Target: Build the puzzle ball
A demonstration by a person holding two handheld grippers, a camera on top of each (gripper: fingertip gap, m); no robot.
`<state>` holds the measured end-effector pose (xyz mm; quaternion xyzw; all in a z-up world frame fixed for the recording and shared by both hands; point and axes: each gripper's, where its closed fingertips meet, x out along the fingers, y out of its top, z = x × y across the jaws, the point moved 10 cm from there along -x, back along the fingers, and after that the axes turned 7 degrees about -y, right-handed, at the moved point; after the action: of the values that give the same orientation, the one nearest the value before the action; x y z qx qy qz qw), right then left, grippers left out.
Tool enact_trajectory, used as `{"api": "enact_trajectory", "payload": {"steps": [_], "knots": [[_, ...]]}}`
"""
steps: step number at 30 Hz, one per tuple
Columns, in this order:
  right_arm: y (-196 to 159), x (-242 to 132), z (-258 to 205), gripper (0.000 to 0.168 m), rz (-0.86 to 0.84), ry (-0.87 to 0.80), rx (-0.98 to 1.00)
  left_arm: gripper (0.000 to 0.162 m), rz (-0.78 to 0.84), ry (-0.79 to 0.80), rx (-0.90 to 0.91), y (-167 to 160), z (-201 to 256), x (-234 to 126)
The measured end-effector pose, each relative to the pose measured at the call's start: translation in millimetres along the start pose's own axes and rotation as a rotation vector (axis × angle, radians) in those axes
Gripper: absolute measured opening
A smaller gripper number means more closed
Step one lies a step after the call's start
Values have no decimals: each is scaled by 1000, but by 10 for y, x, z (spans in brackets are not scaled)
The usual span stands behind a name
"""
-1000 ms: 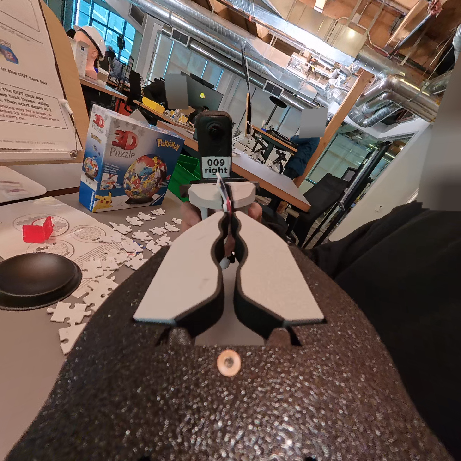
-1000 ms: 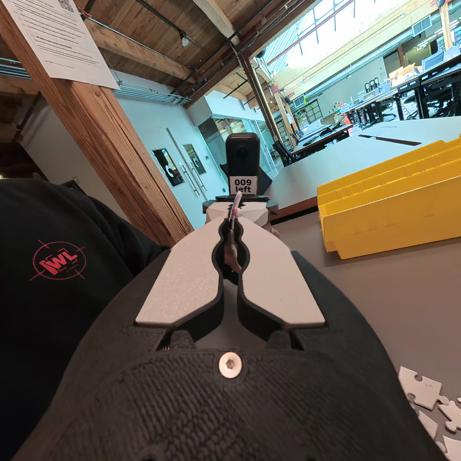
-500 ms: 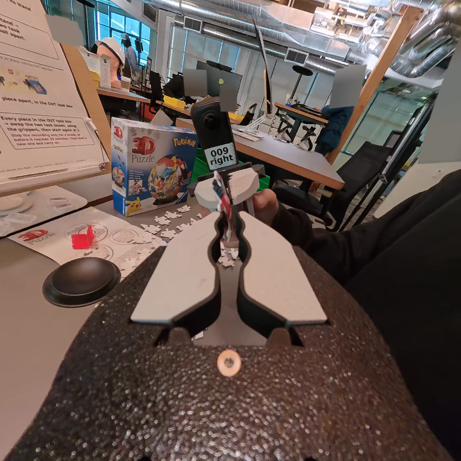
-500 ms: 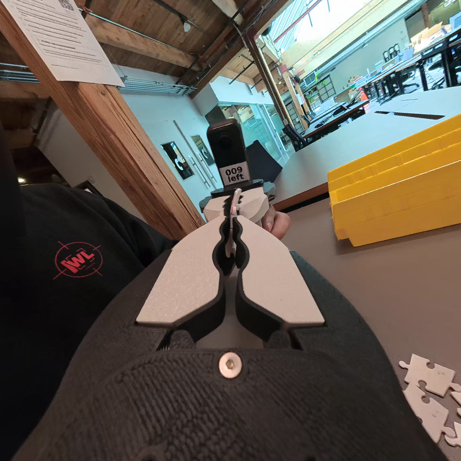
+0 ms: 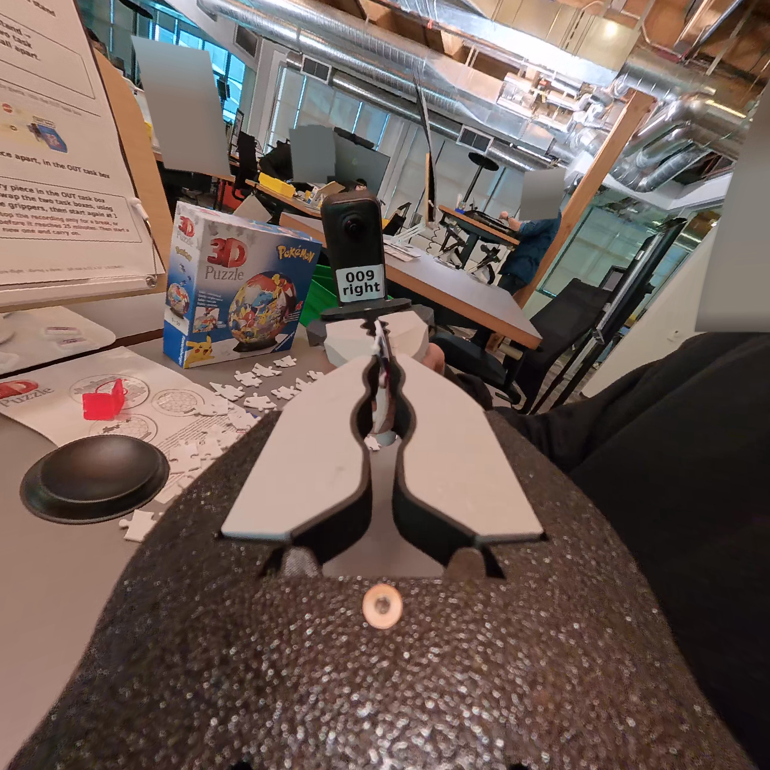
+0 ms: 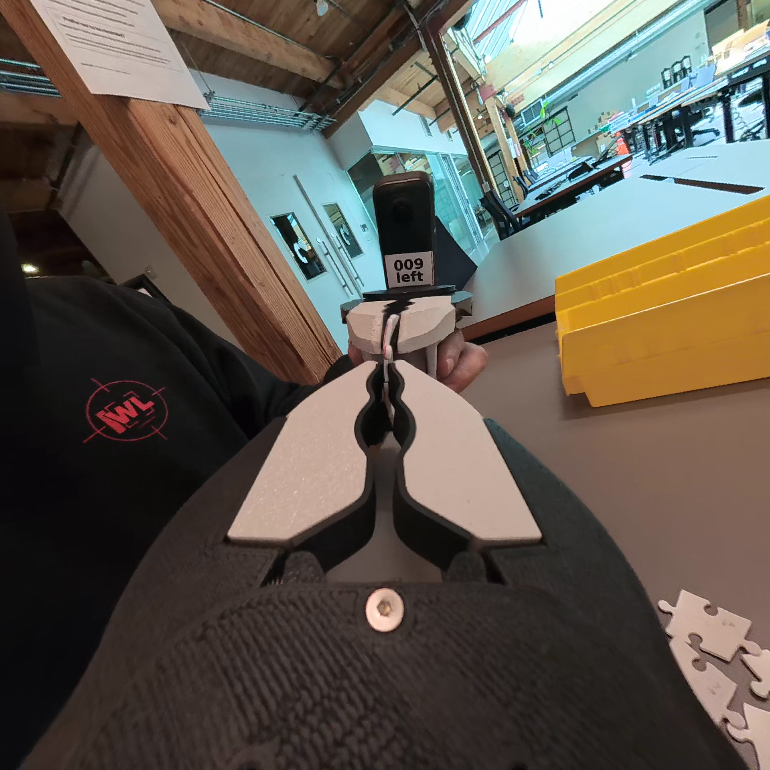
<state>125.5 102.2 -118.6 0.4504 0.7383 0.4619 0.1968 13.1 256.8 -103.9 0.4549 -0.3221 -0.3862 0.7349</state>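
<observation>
The left tongs (image 5: 382,366) are pointing straight at the right tongs (image 5: 377,333), tip to tip above the tabletop (image 5: 50,591). Both pairs are pressing closed on thin curved puzzle pieces held edge-on: the left tongs are pinching a coloured puzzle piece (image 5: 381,410) that is showing in the gap between their fingers, and in the right wrist view the right tongs (image 6: 387,366) are gripping a pale puzzle piece with a pink edge (image 6: 389,400). The two held pieces are meeting, or nearly meeting, between the tips; whether they are interlocking is too hard to tell.

In the left wrist view, a black dome-shaped stand (image 5: 93,479) is sitting near on the left, with loose white puzzle pieces (image 5: 250,387) lying face down just beside it and spreading farther back. A small red clip (image 5: 102,402) is resting on a printed instruction sheet (image 5: 175,400). Farther off, the puzzle box (image 5: 237,287) is standing upright, and a board with a paper notice (image 5: 62,166) is leaning at the far left.

In the right wrist view, more white pieces (image 6: 708,650) are lying near on the right, and stacked yellow bins (image 6: 666,325) are sitting farther back. A person's hand (image 6: 458,362) is gripping the left tongs' handle.
</observation>
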Motion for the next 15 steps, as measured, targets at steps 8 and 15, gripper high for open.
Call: {"api": "enact_trajectory", "payload": {"steps": [8, 15], "knots": [[2, -36, -9, 13, 42, -97, -78, 1, 59, -10, -174, -26, -83, -7], [2, -32, -21, 21, 49, -81, -78, 1, 134, -74, -320, -53, -132, -22]]}}
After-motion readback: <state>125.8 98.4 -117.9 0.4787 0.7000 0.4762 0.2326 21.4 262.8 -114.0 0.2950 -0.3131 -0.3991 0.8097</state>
